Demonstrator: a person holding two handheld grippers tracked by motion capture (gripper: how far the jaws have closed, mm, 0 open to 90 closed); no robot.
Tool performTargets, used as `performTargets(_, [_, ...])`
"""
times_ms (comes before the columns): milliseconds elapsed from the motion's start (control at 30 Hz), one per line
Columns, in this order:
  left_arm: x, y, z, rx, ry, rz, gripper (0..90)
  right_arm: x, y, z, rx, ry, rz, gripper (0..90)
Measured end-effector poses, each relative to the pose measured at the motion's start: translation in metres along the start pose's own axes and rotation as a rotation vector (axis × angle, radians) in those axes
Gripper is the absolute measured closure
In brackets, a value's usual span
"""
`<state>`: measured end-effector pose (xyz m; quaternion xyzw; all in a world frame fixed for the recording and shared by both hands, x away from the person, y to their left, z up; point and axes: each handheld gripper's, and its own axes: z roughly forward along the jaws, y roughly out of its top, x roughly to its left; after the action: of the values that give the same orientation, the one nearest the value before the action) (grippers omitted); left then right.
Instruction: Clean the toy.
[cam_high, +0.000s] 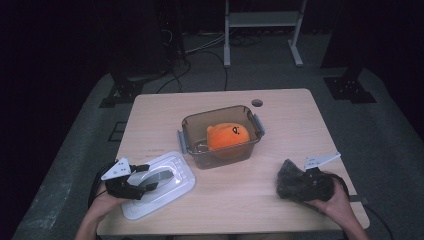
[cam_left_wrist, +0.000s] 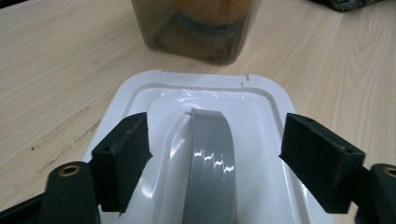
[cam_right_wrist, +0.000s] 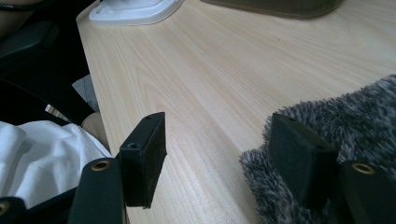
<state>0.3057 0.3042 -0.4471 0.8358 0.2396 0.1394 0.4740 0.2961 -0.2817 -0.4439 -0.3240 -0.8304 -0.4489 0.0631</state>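
Note:
A white lid (cam_high: 167, 192) with a grey handle (cam_high: 161, 176) lies flat at the table's near left. My left gripper (cam_high: 149, 184) is low over it, open, with its jaws on either side of the handle (cam_left_wrist: 210, 154) and a gap at each pad. The lid's rim (cam_left_wrist: 261, 91) shows beyond the jaws. A clear brown bin (cam_high: 225, 155) in the middle of the table holds an orange plush toy (cam_high: 227, 136). At the near right, my right gripper (cam_high: 294, 186) is open at a fuzzy dark grey cloth (cam_high: 289, 176). One jaw rests on the cloth (cam_right_wrist: 345, 116), the other is over bare wood.
The wooden table (cam_high: 280, 115) has a small round hole (cam_high: 257, 103) near its far edge. Bare wood lies between lid, bin and cloth. The bin's base (cam_left_wrist: 196, 37) stands just beyond the lid. A white metal frame (cam_high: 260, 20) stands on the floor behind the table.

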Motion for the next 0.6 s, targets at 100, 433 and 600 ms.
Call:
performTargets(100, [0.001, -0.003, 0.001, 0.001, 0.001, 0.0, 28.3, 0.0, 0.0, 0.0, -0.001, -0.001, 0.001, 35.9])
performTargets(433, [0.004, -0.01, 0.004, 0.023, -0.019, -0.018, 45.3, 0.0, 0.0, 0.0, 0.003, 0.0, -0.002, 35.9])
performTargets(600, [0.002, -0.011, 0.007, 0.047, -0.026, 0.012, 59.0, 0.001, 0.0, 0.0, 0.002, 0.0, -0.002, 35.9])
